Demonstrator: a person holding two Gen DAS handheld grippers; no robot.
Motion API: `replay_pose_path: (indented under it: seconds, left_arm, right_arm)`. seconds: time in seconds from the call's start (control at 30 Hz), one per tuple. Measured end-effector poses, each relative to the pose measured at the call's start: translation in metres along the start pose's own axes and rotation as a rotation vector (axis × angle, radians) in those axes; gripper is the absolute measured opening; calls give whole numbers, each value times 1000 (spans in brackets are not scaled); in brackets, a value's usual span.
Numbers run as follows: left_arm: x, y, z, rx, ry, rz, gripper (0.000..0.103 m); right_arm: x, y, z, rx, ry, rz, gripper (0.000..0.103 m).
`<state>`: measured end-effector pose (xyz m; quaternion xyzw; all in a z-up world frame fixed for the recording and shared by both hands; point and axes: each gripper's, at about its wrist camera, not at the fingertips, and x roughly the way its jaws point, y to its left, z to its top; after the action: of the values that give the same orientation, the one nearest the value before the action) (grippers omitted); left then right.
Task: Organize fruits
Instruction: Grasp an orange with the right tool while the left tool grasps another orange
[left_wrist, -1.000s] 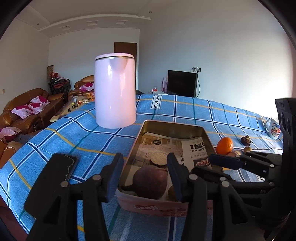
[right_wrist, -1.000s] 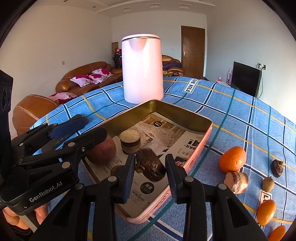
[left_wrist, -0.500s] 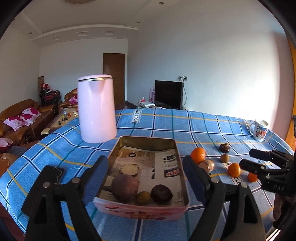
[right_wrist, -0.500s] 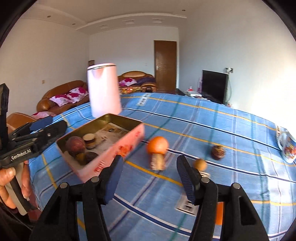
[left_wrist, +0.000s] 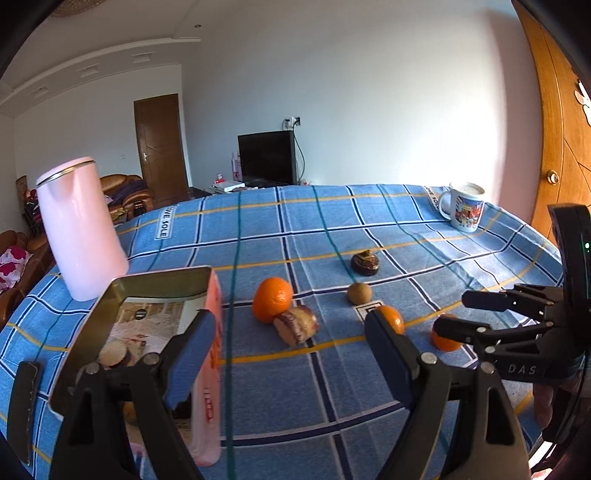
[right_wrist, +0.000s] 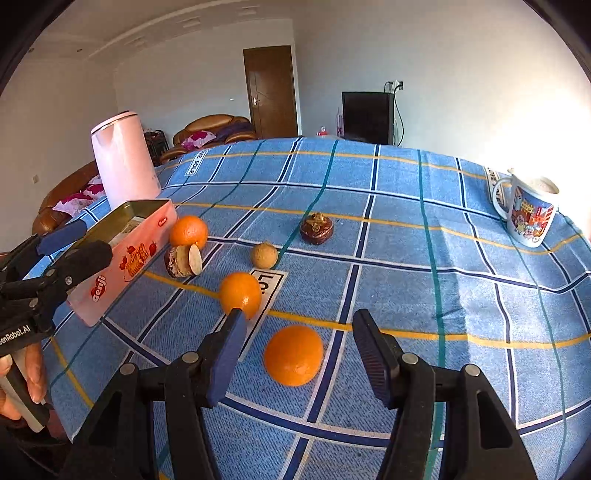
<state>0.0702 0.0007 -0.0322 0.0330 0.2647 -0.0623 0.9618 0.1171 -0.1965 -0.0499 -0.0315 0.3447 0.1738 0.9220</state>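
I see loose fruit spread over the blue checked cloth (right_wrist: 406, 229) on the bench. The nearest orange (right_wrist: 293, 355) lies between the spread jaws of my right tool (right_wrist: 295, 356); the pads do not touch it. A second orange (right_wrist: 240, 294) sits just beyond the left pad, a third orange (right_wrist: 188, 231) touches a cut brown fruit (right_wrist: 183, 260) beside the pink tin (right_wrist: 125, 258). A small tan fruit (right_wrist: 264, 254) and a dark round fruit (right_wrist: 316, 229) lie further out. My left tool (left_wrist: 288, 354) stands wide and empty, its left pad over the tin's edge, where a round brown slice (left_wrist: 112, 352) shows inside on printed paper. The pink kettle (left_wrist: 79, 229) stands behind the tin; a printed mug (right_wrist: 528, 210) sits far right.
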Motion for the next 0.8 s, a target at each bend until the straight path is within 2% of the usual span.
replay_pose_path:
  seconds: [0.07, 0.1, 0.13, 0.17, 0.27, 0.33, 0.47, 0.57, 0.77, 0.8]
  left_arm:
    - [10, -7, 2, 11, 24, -4, 85]
    - [13, -9, 1, 16, 33, -8, 85]
    - [17, -11, 2, 17, 43, -13, 85]
    - [19, -13, 1, 16, 50, -19, 85]
    - [27, -19, 2, 12, 76, -46, 85]
    - [33, -23, 4, 11, 92, -59, 84]
    - [47, -36, 7, 24, 127, -83, 80]
    - [60, -45, 9, 25, 166, -113, 72]
    - [81, -59, 9, 14, 246, -173, 57]
    - [83, -62, 10, 18, 254, -177, 51]
  right_arm:
    - [11, -1, -3, 0, 51, 13, 55]
    - [17, -2, -5, 2, 78, 18, 49]
    - [21, -3, -7, 8, 100, 23, 39]
    - [23, -4, -9, 15, 114, 35, 38]
    - [19, -4, -9, 9, 99, 29, 37]
    - [11, -7, -5, 33, 57, 20, 37]
    - [-2, -13, 9, 48, -24, -74, 37]
    - [-2, -17, 16, 50, -57, -132, 37]
    - [4, -20, 14, 69, -70, -142, 37]
    - [4, -21, 14, 75, -67, -135, 37]
